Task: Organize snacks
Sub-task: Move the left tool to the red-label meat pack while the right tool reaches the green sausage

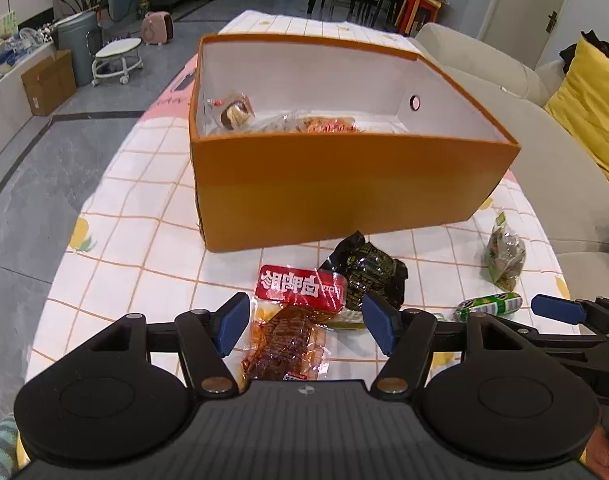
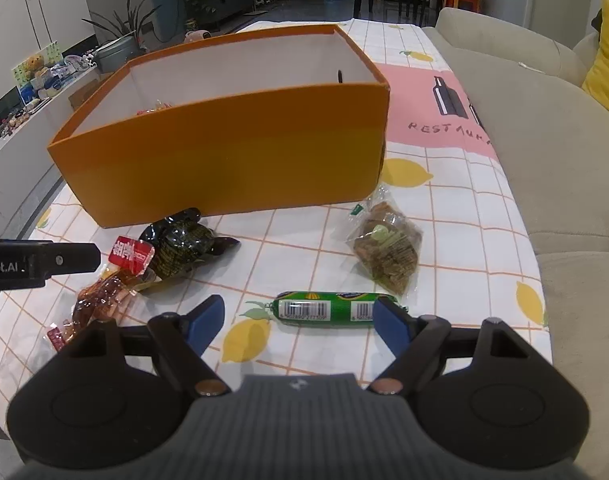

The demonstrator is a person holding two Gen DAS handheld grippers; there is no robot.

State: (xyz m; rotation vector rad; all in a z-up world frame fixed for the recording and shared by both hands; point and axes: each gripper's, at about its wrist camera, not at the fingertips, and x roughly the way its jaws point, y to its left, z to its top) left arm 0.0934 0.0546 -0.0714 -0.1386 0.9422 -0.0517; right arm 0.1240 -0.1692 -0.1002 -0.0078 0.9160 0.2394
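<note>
Up in the middle of our left view, the orange box (image 1: pixel 344 184) holds some snacks, while four snack packs wait below it on the table (image 1: pixel 144 240): the red pack (image 1: pixel 292 320), black pack (image 1: pixel 368 272), brown pack (image 2: pixel 388 248) and green roll (image 2: pixel 324 308), and our left claw (image 1: pixel 304 324) and right claw (image 2: pixel 300 318) are both spread wide, pinching nothing.

Even indoor light, soft shadows; glare on snack wrappers (image 1: pixel 296 320); strong fisheye bending, dark vignetted corners.

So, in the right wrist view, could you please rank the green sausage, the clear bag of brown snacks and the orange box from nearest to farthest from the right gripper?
1. Green sausage, lying just ahead of the right gripper.
2. Clear bag of brown snacks, farther ahead, to the right.
3. Orange box, behind both.
</note>
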